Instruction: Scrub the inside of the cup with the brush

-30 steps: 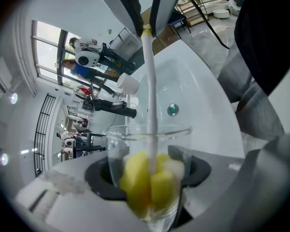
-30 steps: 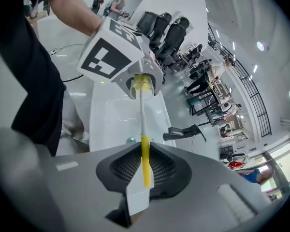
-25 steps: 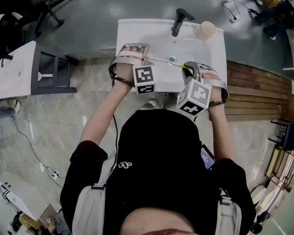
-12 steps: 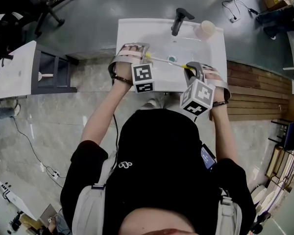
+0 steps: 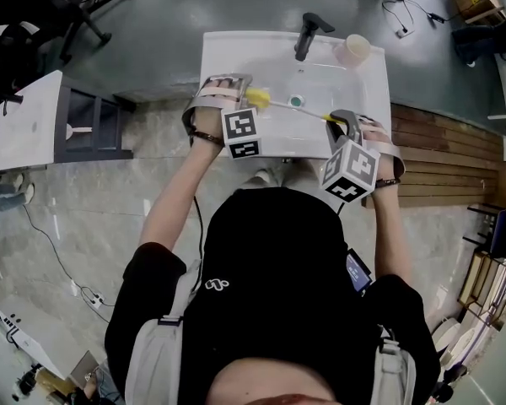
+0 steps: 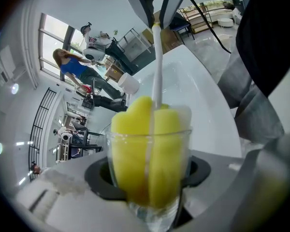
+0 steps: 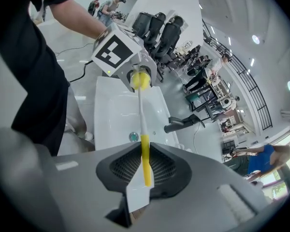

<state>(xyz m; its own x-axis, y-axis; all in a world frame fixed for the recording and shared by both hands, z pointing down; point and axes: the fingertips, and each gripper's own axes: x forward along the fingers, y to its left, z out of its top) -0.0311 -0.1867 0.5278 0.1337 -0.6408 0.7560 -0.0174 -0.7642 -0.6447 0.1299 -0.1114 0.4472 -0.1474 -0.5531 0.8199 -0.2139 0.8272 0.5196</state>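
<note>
Over the white sink (image 5: 221, 53), the right tongs (image 5: 346, 126) have drawn back a little from the left tongs (image 5: 228, 91). The left tongs are clamped on the clear cup (image 6: 150, 192), with its mouth turned toward the right tongs. The right tongs are closed on the yellow end of the brush (image 7: 145, 163). Its yellow sponge head (image 6: 147, 144) was out of sight in the head view a moment ago. It now pokes past the cup's rim, though most of it sits inside the glass. That looks like the outward half of a scrubbing stroke, so the scrub seems under way, not finished.
</note>
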